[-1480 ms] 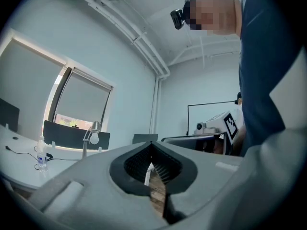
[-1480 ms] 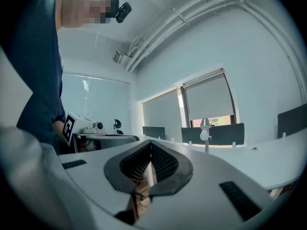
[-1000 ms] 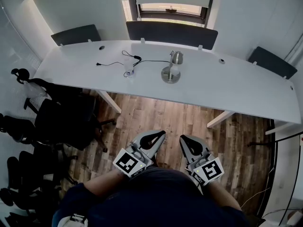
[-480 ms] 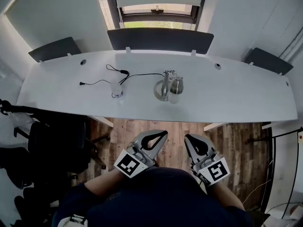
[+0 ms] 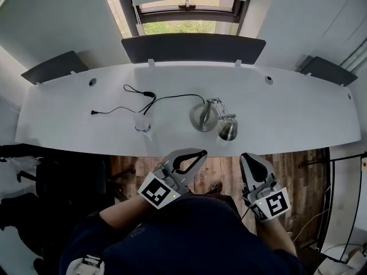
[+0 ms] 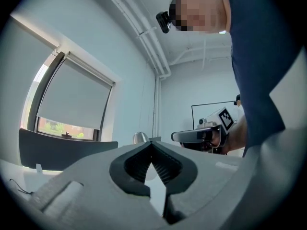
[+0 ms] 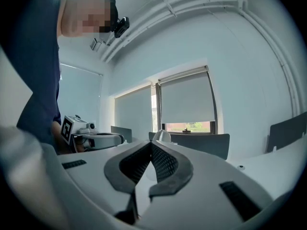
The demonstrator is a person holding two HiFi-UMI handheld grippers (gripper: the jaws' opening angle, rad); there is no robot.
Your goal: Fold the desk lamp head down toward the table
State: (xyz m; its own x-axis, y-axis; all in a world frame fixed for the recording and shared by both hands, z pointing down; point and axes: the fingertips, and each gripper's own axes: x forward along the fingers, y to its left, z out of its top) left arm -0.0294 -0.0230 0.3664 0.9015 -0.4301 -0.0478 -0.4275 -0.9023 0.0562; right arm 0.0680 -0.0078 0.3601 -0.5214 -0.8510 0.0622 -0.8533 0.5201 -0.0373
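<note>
A metal desk lamp (image 5: 213, 118) stands near the front edge of the long white table (image 5: 287, 113), its round base behind and its shade (image 5: 228, 130) tipped toward me. My left gripper (image 5: 199, 153) is shut and empty, just short of the table edge, left of the lamp. My right gripper (image 5: 248, 158) is shut and empty too, just right of the shade and below it. In the left gripper view the shade's top (image 6: 140, 137) peeks over the jaws and the right gripper (image 6: 199, 136) shows. The right gripper view shows the lamp shade (image 7: 161, 136) straight ahead.
A black cable (image 5: 150, 100) with a plug and a small clear cup (image 5: 141, 122) lie on the table left of the lamp. Dark panels (image 5: 192, 47) line the table's far edge under a window. Black office chairs (image 5: 40, 193) stand at the left on a wood floor.
I have walked up to the table: lamp and table have come much closer in the head view. Both grippers came forward with me and stayed shut.
</note>
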